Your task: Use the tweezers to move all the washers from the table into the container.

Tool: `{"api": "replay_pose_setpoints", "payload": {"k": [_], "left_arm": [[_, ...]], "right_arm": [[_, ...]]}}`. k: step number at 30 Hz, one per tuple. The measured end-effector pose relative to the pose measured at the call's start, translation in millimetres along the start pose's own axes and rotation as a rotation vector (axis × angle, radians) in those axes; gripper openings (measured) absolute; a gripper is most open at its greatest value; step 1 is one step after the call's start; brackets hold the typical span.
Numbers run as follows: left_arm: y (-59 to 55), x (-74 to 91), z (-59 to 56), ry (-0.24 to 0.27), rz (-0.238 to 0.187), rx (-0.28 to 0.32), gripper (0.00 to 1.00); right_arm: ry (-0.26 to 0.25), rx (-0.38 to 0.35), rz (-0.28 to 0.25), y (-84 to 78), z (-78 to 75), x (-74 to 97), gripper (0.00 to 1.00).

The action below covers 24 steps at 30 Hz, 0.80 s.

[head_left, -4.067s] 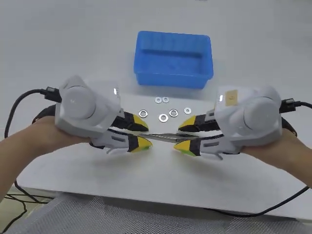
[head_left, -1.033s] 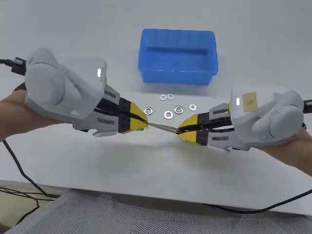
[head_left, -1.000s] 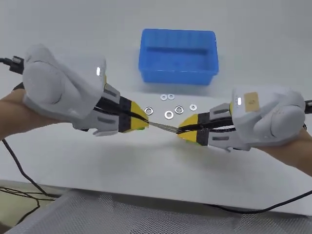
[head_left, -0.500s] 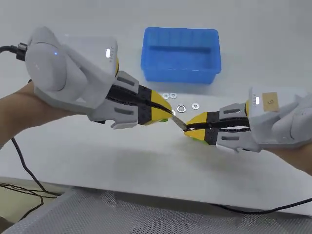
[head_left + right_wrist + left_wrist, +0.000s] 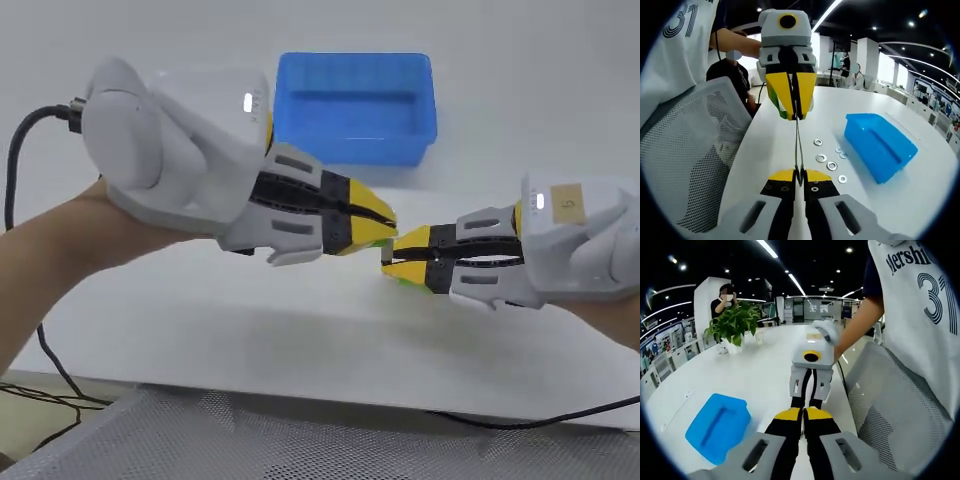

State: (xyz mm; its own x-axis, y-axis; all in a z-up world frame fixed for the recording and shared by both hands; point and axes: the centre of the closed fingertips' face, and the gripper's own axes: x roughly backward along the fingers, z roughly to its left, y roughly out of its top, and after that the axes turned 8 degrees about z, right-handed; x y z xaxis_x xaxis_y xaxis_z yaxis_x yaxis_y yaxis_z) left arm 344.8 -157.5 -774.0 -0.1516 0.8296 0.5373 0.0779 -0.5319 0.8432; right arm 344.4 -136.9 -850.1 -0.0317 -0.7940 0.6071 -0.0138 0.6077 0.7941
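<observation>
Thin metal tweezers (image 5: 796, 145) hang in the air between my two grippers, tip to tip. My right gripper (image 5: 799, 176) is shut on one end and my left gripper (image 5: 796, 114) is shut on the other. In the head view the left gripper (image 5: 388, 220) reaches in from the left and nearly meets the right gripper (image 5: 392, 257) above the white table (image 5: 250, 330). Several washers (image 5: 821, 158) lie on the table beside the blue container (image 5: 880, 145). The container (image 5: 355, 105) stands at the far side, and the left gripper's body hides the washers there.
A mesh chair (image 5: 695, 150) stands at the table's near edge. A black cable (image 5: 30, 130) trails from the left gripper. A potted plant (image 5: 732, 322) stands far off on the table, and a person stands behind it.
The tweezers have come up off the table. My left gripper rose and swung right toward the right gripper, so the two tips are now much closer and cover the washers in the head view.
</observation>
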Motion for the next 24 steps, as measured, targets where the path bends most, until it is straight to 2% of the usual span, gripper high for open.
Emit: {"api": "replay_pose_setpoints", "payload": {"k": [2,7,15,20,24], "left_arm": [[0.6,-3.3,0.6,-0.007,-0.016,0.016,0.06],[-2.5,-10.9,-0.5,-0.029,-0.009,0.027,0.06],[-3.3,-9.7,2.5,-0.041,-0.003,0.059,0.06],[-4.8,-8.0,4.7,-0.042,0.002,0.056,0.05],[-6.6,-5.7,4.2,-0.050,0.001,0.062,0.05]], "right_arm": [[0.001,-0.003,-0.002,-0.7,-0.3,0.9,0.06],[0.005,-0.001,0.001,-1.6,0.0,1.5,0.06],[0.001,-0.002,0.002,-1.3,-1.3,0.6,0.06],[-0.006,-0.023,0.003,-0.5,-1.8,-0.6,0.08],[-0.003,-0.011,0.019,0.5,-0.4,-2.5,0.10]]}}
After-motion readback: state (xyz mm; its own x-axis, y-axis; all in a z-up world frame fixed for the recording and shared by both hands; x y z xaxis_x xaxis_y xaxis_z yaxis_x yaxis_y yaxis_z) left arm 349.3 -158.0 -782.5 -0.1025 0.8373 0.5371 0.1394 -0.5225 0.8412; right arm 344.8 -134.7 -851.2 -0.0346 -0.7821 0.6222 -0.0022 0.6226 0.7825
